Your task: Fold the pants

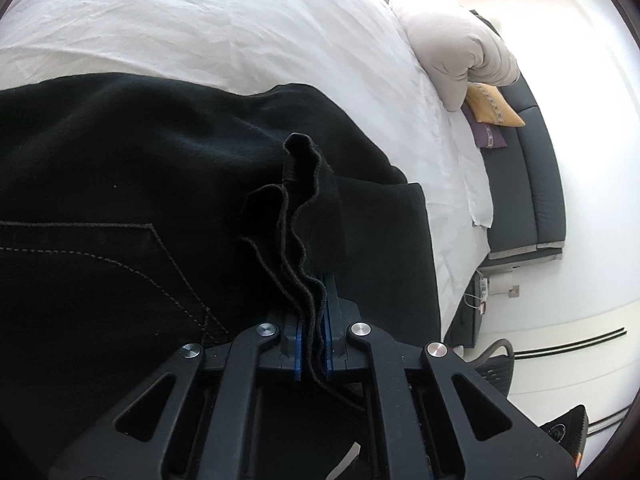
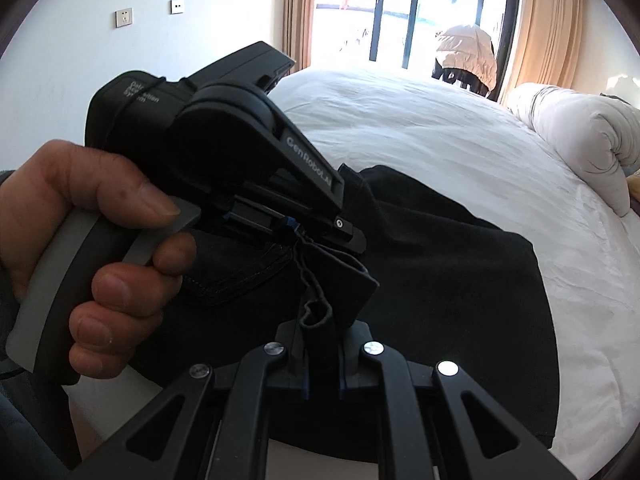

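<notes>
Two bunched hem edges of the black pants (image 1: 168, 184) are clamped, one in the left gripper (image 1: 314, 316), one in the right gripper (image 2: 322, 344). Most of the garment is spread on the white bed (image 1: 208, 20), so folding is judged barely begun.

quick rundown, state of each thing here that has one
pants: black, partly folded, lying on the bed, hem layers lifted
left claw: shut on the pants hem
right claw: shut on bunched pants fabric
bed: covered in a wrinkled white sheet
duvet: rolled up at the bed's edge
curtains: drawn open
</notes>
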